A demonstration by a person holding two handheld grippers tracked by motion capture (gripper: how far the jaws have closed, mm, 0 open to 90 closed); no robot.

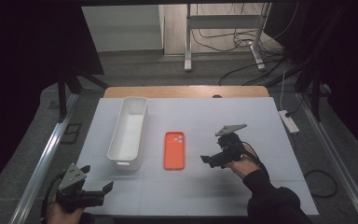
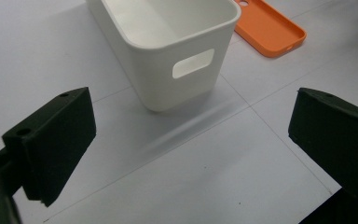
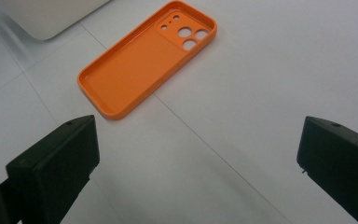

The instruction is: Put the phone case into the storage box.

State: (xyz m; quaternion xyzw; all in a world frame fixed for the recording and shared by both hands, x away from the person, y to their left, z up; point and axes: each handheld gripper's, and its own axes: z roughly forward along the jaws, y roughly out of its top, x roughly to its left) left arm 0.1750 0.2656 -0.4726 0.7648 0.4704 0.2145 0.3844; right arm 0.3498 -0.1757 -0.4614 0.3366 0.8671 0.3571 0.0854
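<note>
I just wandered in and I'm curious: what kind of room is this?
Probably a lab set up for recording: dark curtains screen a white table, cables trail over the floor, and a hand-held right gripper hovers near an orange phone case.

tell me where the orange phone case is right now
In the high view the orange phone case lies flat near the middle of the table, just right of the white bin and left of the right gripper.

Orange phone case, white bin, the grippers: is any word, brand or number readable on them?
No readable text.
Orange phone case: plain inside, only camera holes.
White bin: plain, one handle slot.
Left gripper and right gripper: no marking readable.
</note>
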